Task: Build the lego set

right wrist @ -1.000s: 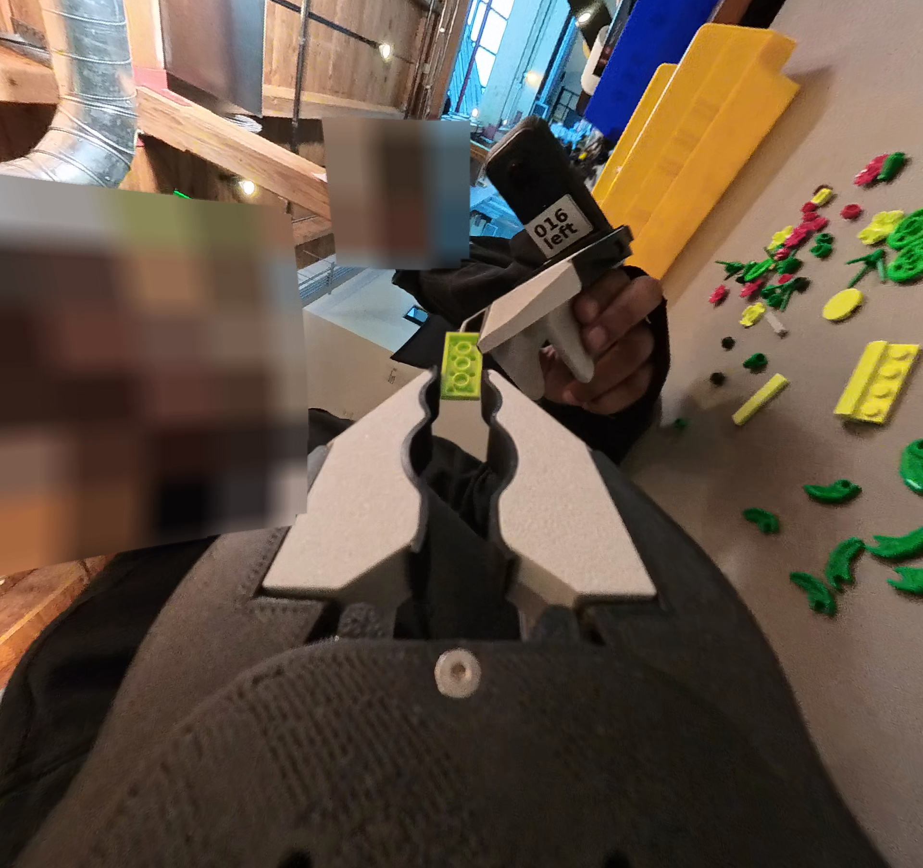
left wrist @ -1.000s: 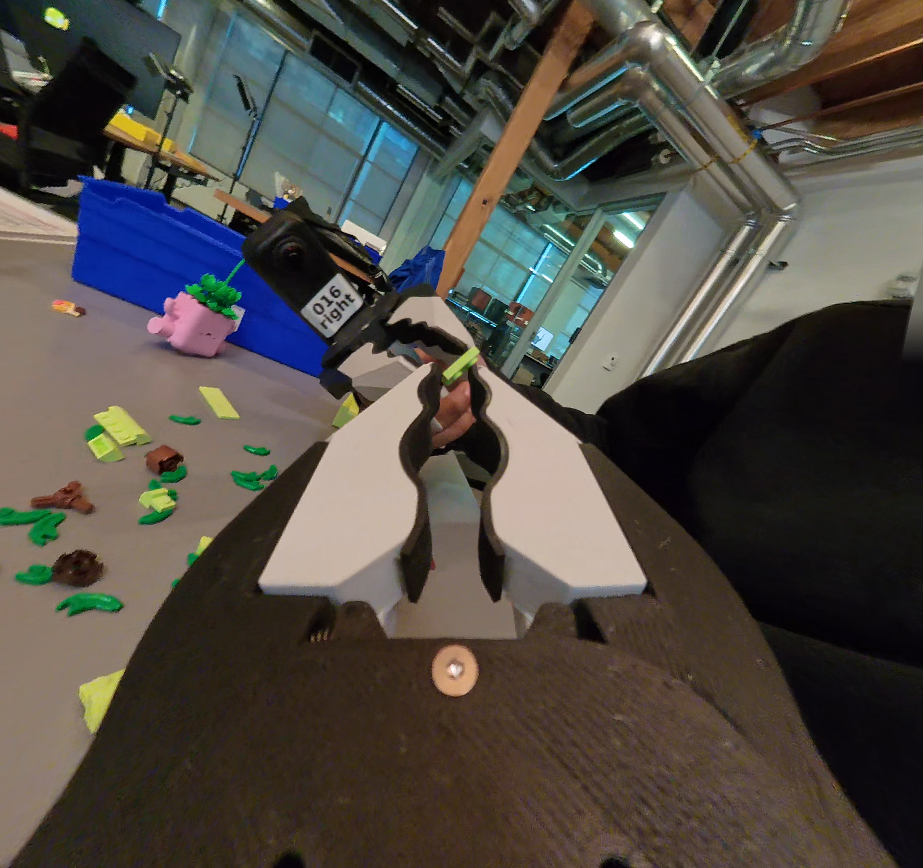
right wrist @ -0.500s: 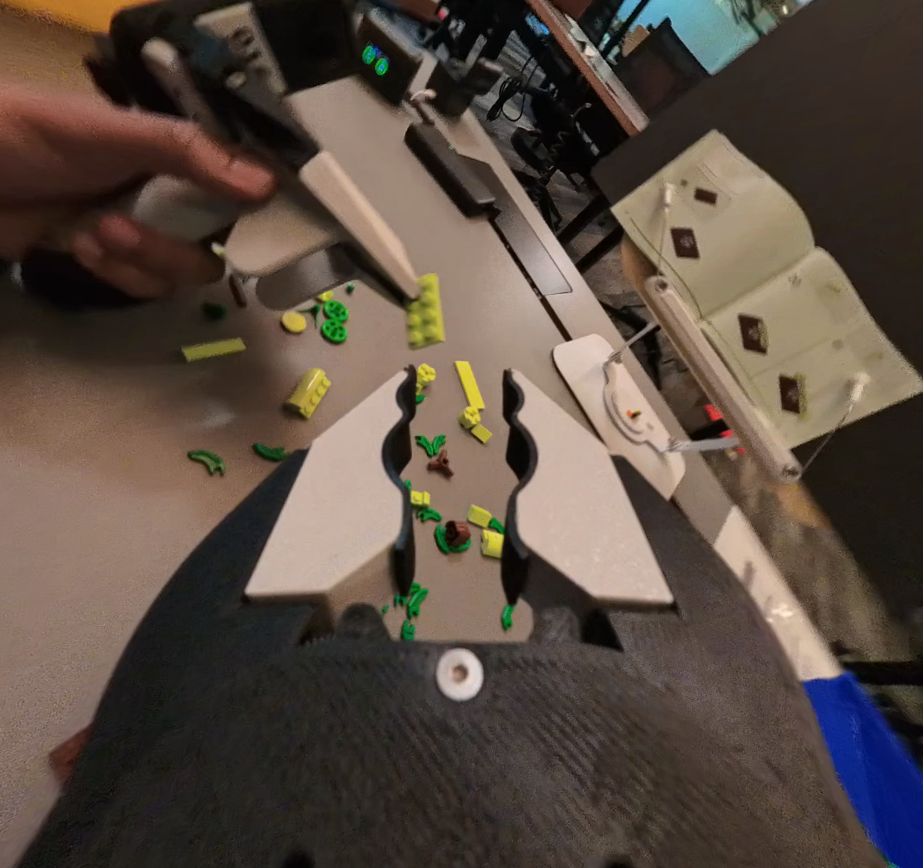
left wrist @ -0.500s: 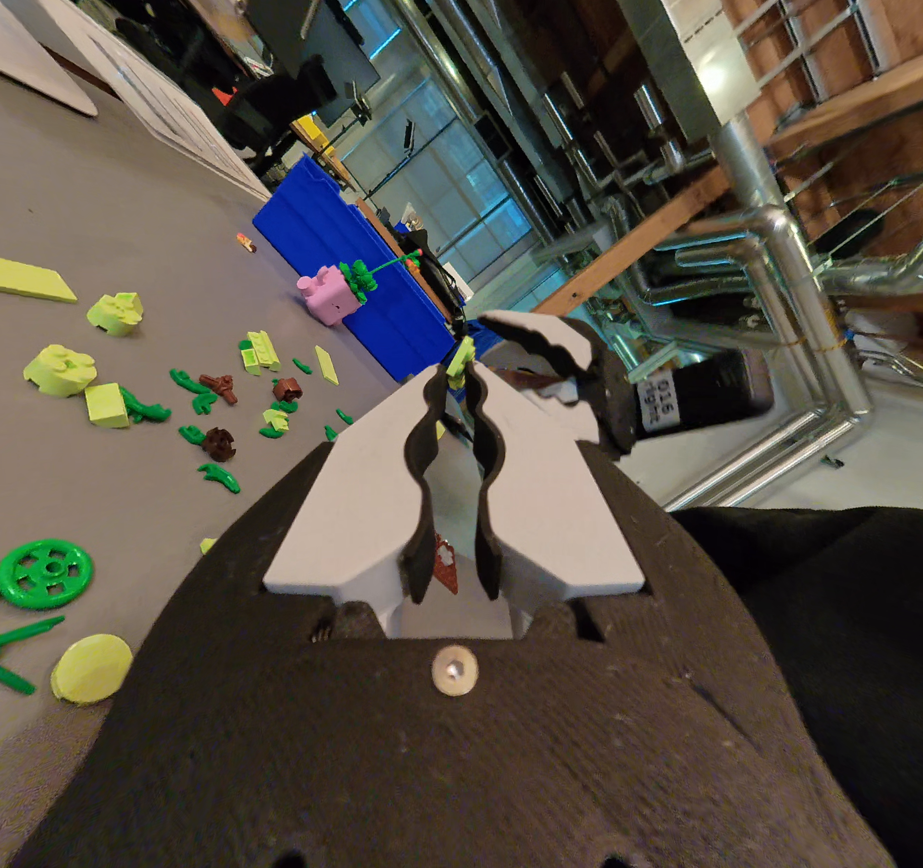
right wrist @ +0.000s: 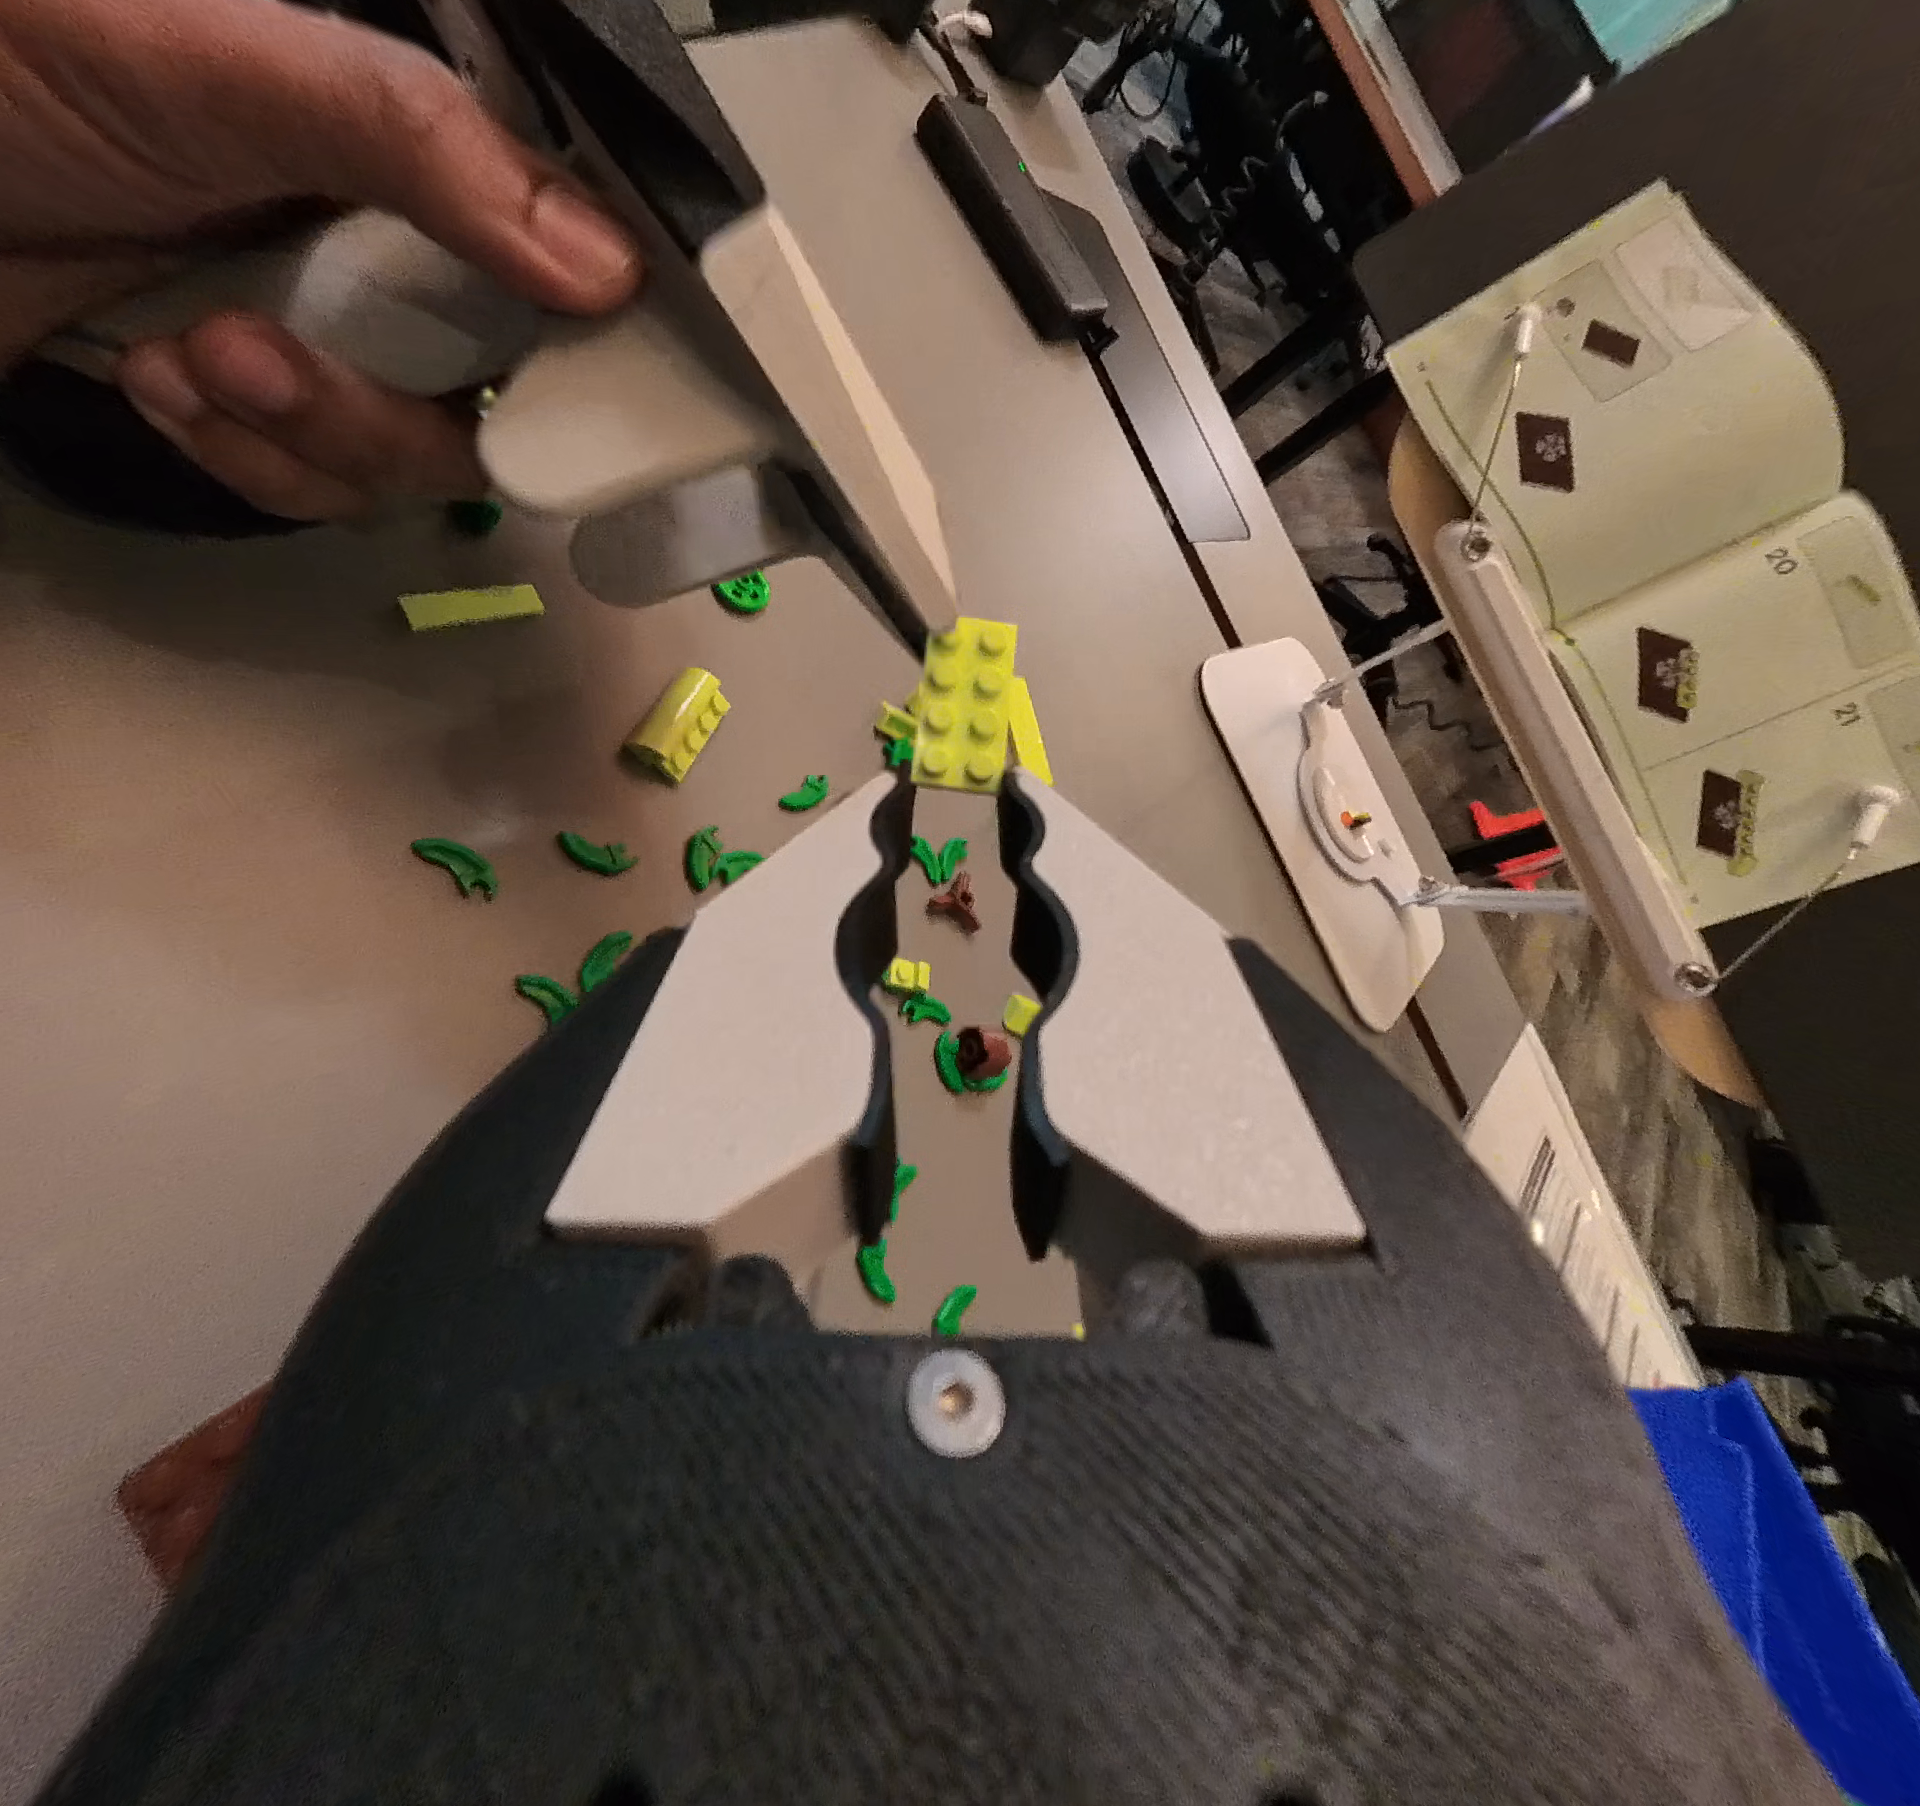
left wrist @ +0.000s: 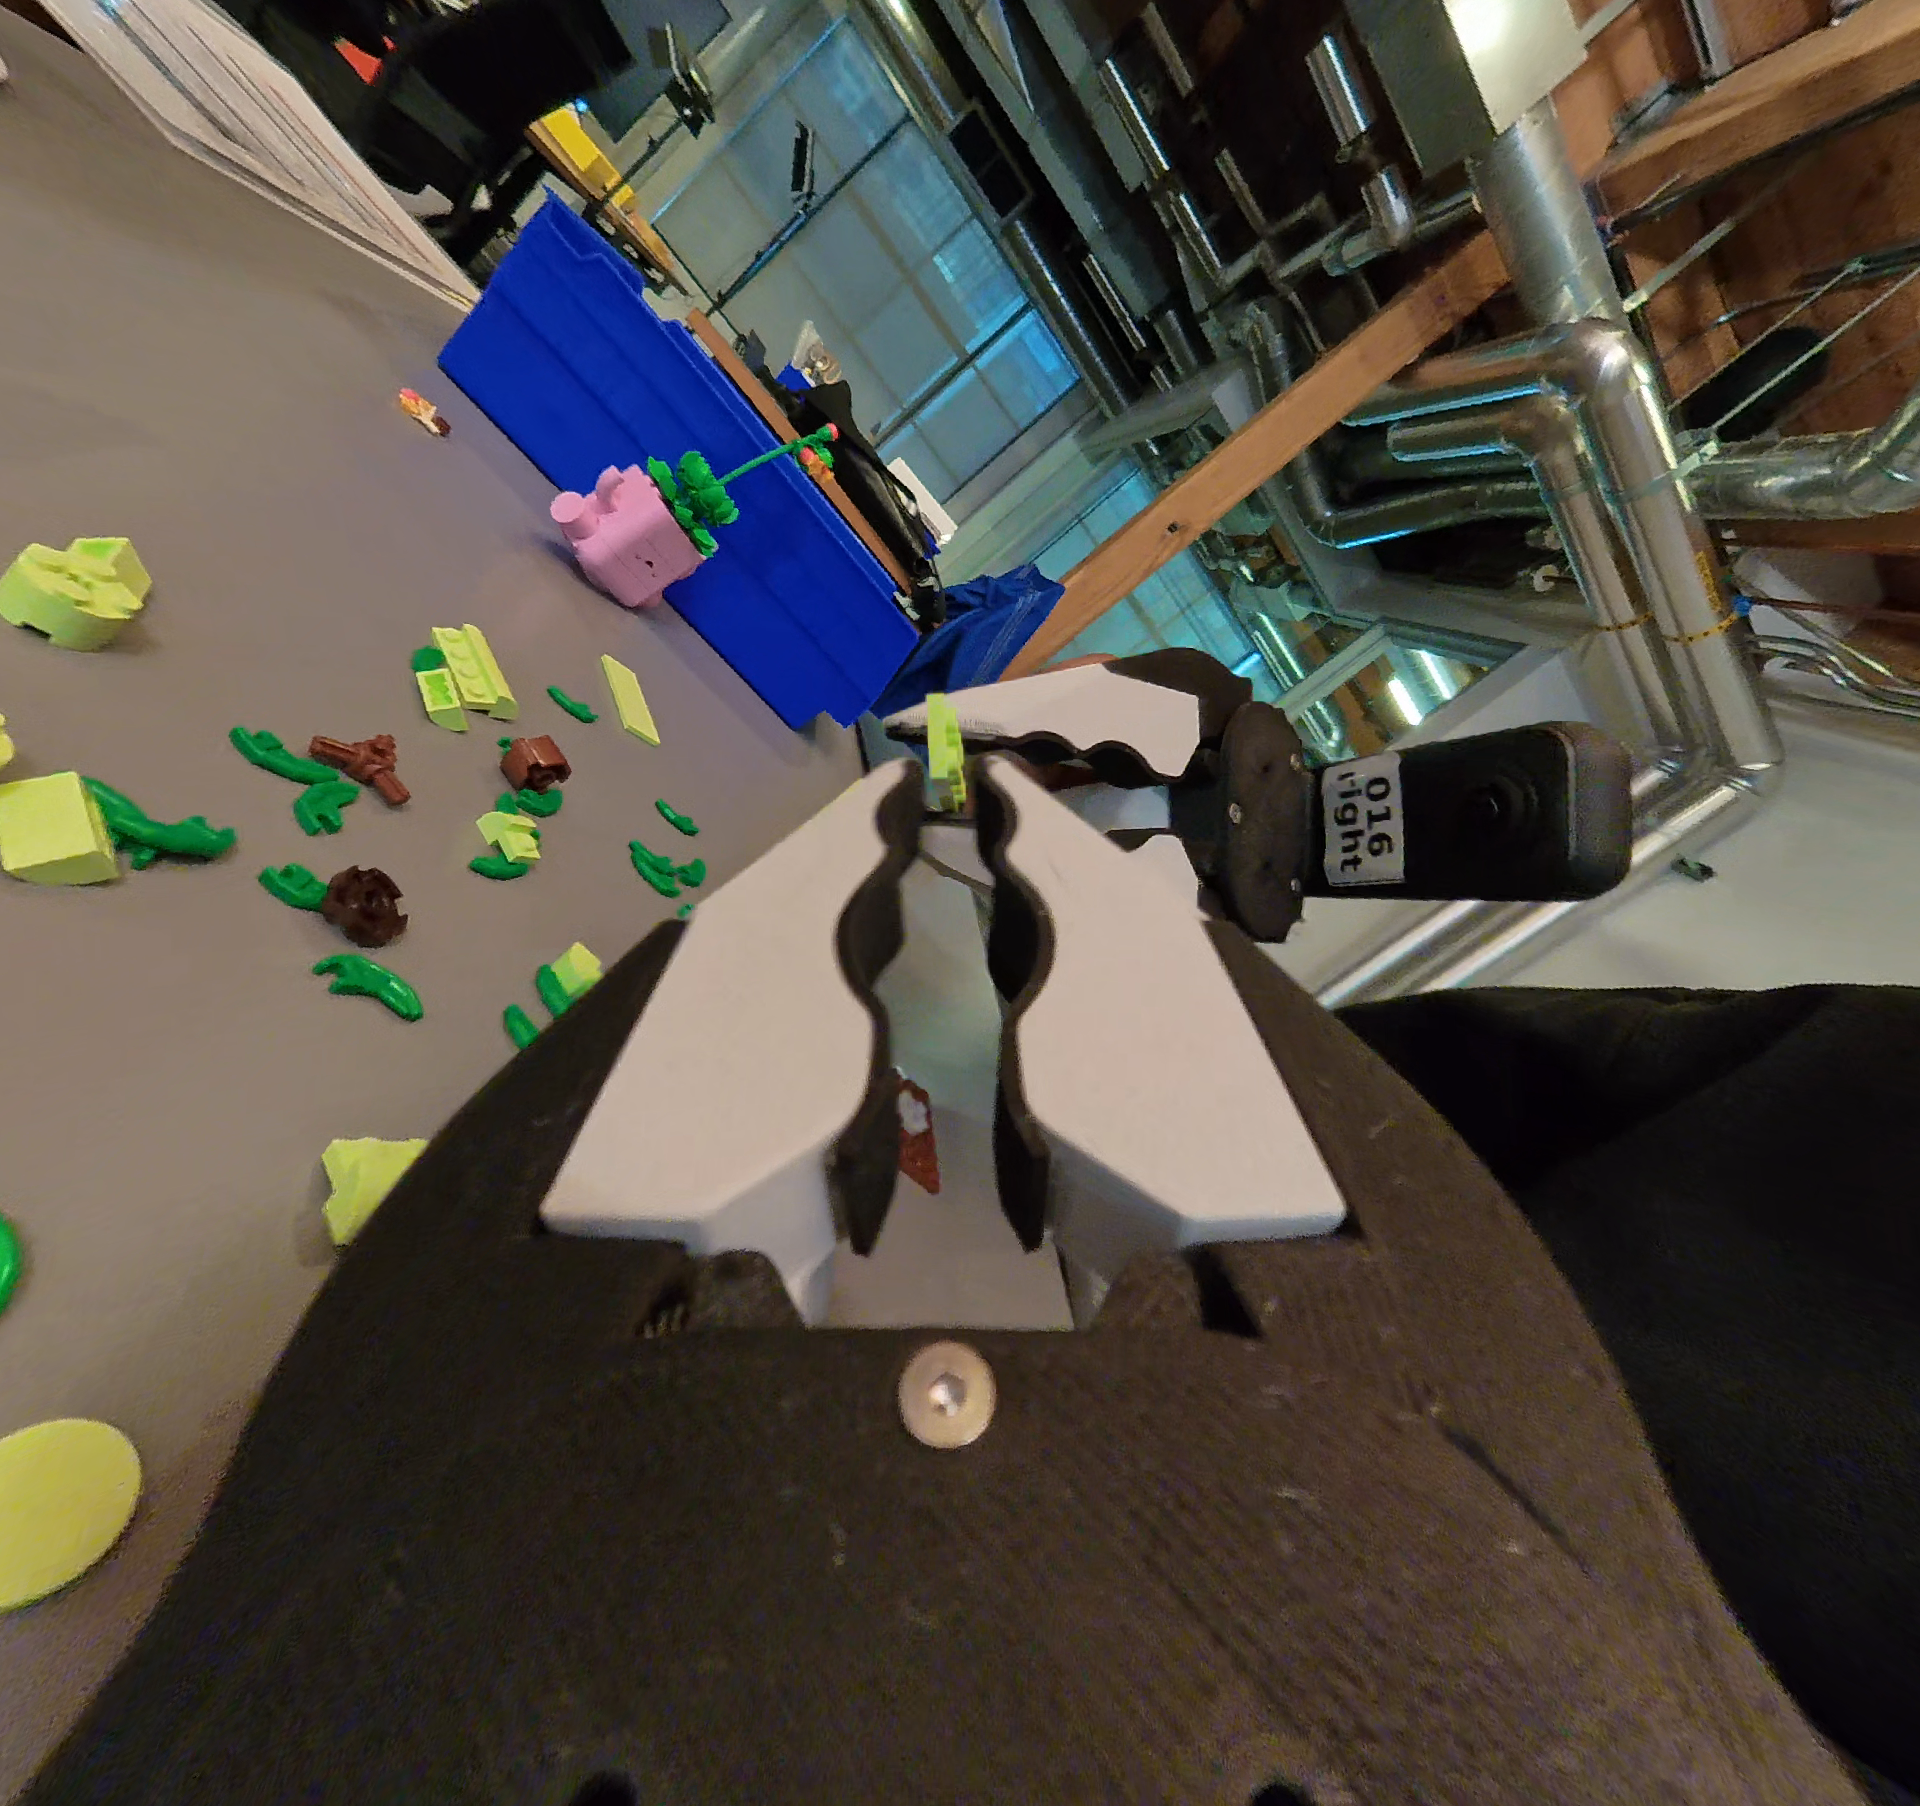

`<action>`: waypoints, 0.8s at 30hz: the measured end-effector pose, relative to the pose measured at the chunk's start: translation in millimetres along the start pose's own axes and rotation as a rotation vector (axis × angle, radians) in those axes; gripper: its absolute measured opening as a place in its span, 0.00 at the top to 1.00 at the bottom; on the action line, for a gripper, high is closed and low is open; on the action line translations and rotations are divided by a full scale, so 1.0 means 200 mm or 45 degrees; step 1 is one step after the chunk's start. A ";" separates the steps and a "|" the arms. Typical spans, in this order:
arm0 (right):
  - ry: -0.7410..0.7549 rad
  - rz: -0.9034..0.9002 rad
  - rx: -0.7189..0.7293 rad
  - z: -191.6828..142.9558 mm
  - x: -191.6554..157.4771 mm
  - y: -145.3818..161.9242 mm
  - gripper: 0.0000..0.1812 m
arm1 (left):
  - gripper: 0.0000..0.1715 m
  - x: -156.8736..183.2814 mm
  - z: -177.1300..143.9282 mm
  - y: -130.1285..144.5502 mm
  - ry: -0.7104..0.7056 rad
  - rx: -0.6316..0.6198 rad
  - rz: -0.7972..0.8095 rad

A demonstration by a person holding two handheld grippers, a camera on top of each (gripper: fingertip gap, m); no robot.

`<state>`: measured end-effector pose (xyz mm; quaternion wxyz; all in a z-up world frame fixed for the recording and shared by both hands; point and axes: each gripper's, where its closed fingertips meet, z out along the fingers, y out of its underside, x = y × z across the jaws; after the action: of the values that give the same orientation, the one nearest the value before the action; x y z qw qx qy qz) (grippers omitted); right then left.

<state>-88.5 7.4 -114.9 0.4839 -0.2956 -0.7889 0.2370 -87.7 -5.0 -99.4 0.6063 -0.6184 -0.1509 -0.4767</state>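
Left gripper (left wrist: pixel 948 780) is pinching one lime plate (left wrist: pixel 945 754) at its tips, held in the air over the desk (left wrist: pixel 260 530), off its near edge.

Right gripper (right wrist: pixel 954 785) is closing in on the plate's (right wrist: pixel 966 712) free end; whether it is gripping or just touching, I cannot tell.

Plate is looking light, rigid and smooth, so likely to slip or pivot; best taken across its long edges.

One pink pot model (left wrist: pixel 629 541) is standing by one blue bin (left wrist: pixel 665 468) at the far edge.
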 end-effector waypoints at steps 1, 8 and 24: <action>-0.002 0.021 -0.024 0.00 0.00 0.02 0.92 | 0.87 -0.01 -0.01 -0.01 -0.029 0.013 0.012; -0.294 0.477 -0.444 0.02 -0.14 0.41 0.92 | 0.78 -0.04 -0.08 -0.08 -0.119 0.112 0.096; -0.368 0.767 -0.469 -0.02 -0.12 0.47 0.89 | 0.81 -0.03 -0.11 -0.13 -0.106 0.182 0.113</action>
<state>-53.3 58.2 -190.4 0.2151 -0.5597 -0.7562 0.2622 -119.2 -17.8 -92.3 0.6627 -0.5989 -0.1820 -0.4110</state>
